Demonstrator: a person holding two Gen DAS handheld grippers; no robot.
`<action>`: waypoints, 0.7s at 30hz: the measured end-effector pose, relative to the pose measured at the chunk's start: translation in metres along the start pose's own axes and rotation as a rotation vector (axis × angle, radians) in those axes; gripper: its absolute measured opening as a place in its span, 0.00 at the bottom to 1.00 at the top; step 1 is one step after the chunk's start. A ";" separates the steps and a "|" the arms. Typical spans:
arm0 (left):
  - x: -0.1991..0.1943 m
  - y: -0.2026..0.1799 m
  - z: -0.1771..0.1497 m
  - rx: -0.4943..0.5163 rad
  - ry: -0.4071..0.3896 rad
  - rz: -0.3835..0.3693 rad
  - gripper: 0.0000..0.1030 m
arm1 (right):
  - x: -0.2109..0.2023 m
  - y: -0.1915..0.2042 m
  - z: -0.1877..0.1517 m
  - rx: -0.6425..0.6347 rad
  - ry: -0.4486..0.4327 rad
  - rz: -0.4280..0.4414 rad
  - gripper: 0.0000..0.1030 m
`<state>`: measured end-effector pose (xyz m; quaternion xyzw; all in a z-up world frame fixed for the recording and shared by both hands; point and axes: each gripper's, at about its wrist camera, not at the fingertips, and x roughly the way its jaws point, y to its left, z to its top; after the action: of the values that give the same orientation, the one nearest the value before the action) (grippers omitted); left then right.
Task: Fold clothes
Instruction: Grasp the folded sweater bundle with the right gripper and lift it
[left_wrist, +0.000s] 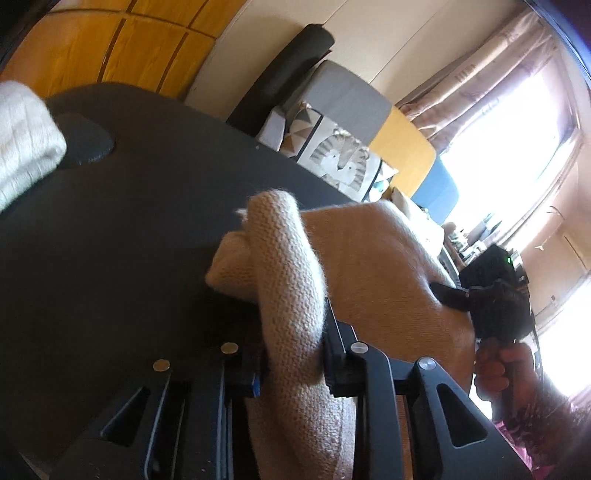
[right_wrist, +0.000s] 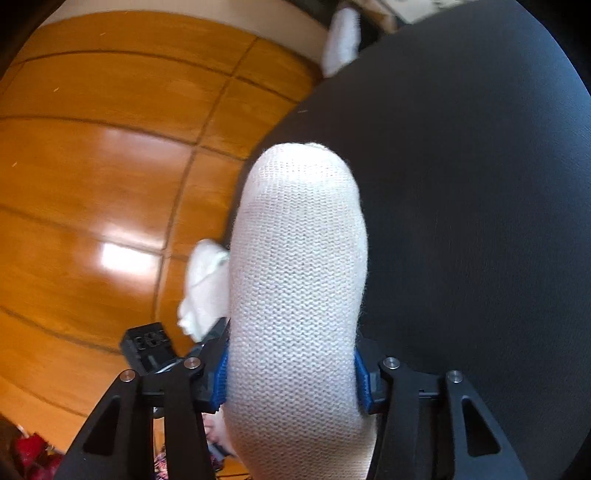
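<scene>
1. Between both sets of jaws, over the near part of the dark table (left_wrist: 110, 229): cream knit sweater (left_wrist: 369, 258), bunched and lifted off the surface.
2. Left gripper (left_wrist: 291, 354): clamped narrow on a thick roll of the knit.
3. Right gripper (right_wrist: 291, 380): blue pads (right_wrist: 364, 384) pressed against both sides of a wider fold of the sweater.
4. Far right in the left view: right hand (left_wrist: 498, 365) around its black handle.
5. Far left on the table: white folded garment (left_wrist: 26, 144).
6. Beyond the table edge: wooden floor (right_wrist: 92, 166), sofa with cushions (left_wrist: 343, 155), curtained window (left_wrist: 498, 122).
</scene>
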<state>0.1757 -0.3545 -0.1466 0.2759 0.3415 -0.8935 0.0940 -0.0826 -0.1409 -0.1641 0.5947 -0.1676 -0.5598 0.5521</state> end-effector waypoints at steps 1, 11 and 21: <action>-0.005 0.001 0.002 -0.004 -0.013 -0.002 0.24 | 0.003 0.010 0.002 -0.023 0.012 0.005 0.50; -0.105 0.039 0.037 -0.112 -0.268 0.049 0.23 | 0.074 0.112 0.037 -0.168 0.141 0.118 0.50; -0.227 0.132 0.099 -0.214 -0.574 0.264 0.23 | 0.247 0.264 0.103 -0.349 0.340 0.306 0.50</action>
<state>0.3682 -0.5234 -0.0327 0.0432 0.3546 -0.8739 0.3297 0.0189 -0.4791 -0.0359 0.5439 -0.0618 -0.3828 0.7442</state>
